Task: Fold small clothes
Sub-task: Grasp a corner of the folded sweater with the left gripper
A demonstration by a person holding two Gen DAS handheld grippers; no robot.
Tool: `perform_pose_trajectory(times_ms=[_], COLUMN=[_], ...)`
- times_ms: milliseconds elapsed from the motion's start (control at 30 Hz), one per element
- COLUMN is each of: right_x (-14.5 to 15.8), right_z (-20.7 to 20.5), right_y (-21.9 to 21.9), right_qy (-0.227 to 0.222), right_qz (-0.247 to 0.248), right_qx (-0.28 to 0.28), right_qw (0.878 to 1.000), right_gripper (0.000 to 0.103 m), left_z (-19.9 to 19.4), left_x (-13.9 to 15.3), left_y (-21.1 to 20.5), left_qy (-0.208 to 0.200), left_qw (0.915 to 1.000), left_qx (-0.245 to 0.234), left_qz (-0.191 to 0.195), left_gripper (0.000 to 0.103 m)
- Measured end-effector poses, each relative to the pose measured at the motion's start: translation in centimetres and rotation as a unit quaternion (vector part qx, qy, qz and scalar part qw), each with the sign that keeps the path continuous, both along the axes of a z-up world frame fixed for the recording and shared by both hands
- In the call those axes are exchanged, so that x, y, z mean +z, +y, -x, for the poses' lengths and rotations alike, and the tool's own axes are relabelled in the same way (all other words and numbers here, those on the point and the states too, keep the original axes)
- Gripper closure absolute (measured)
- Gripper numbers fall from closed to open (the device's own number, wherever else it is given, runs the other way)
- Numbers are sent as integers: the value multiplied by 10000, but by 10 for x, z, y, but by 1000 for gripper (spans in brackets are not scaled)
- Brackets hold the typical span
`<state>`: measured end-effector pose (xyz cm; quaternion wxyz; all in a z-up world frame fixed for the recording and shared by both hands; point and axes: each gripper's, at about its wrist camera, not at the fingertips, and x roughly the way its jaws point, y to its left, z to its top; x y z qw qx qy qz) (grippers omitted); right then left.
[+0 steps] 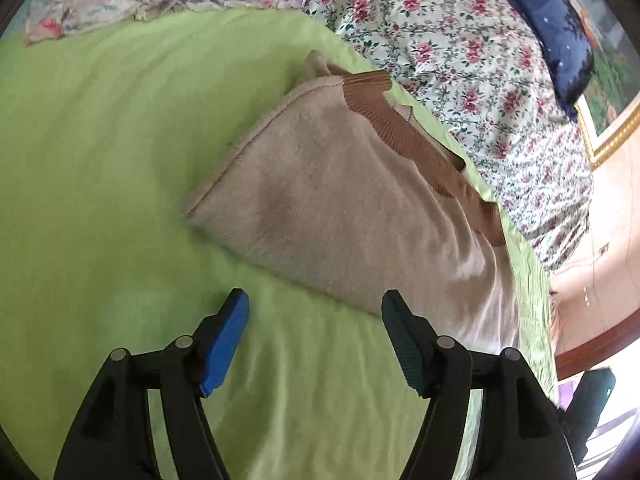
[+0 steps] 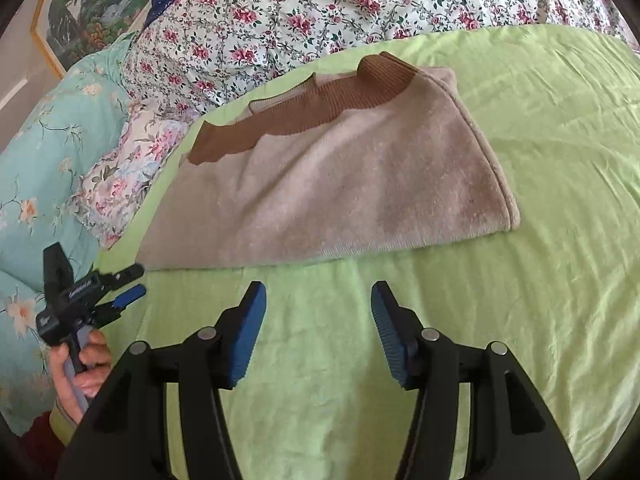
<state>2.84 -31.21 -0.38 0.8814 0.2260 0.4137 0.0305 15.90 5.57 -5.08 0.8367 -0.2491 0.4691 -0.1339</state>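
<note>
Green sheet; floral quilt; framed painting

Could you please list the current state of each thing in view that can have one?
Beige fleece garment with brown ribbed trim: folded, lying flat on the sheet, not gripped.
Left hand-held gripper: open, empty, just short of the garment's near edge.
Right hand-held gripper: open, empty, apart from the garment.
Lime green bed sheet: spread out, lightly wrinkled.
White floral quilt with pink flowers: rumpled behind the sheet.
</note>
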Motion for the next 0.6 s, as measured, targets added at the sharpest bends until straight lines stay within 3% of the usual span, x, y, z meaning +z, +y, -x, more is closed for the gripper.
perform_pose_trajectory(times_ms=[200,533,567,600], right_x=[-2,-5,-5,-6], right_z=[-7,-24,-26,-28], right_y=[-7,-25,-28,-30], right_qy=[15,20,18,18], right_qz=[-52,-108,-125,-135], right_qx=[-5,-91,-94,-98], right_qw=[10000,9999,9999,9999], right_gripper=[47,46,46,46], left_z=[-24,-55,-58,-61], left_x=[-5,-6,-5,-4], left_y=[-9,-15,-18,-20], left_qy=[-40,-166,-212,-265], left_qw=[9996,9976,9973,9969], left_qx=[297,665,683,692], left_qz=[12,-98,-175,-251], left_gripper=[28,29,33,46])
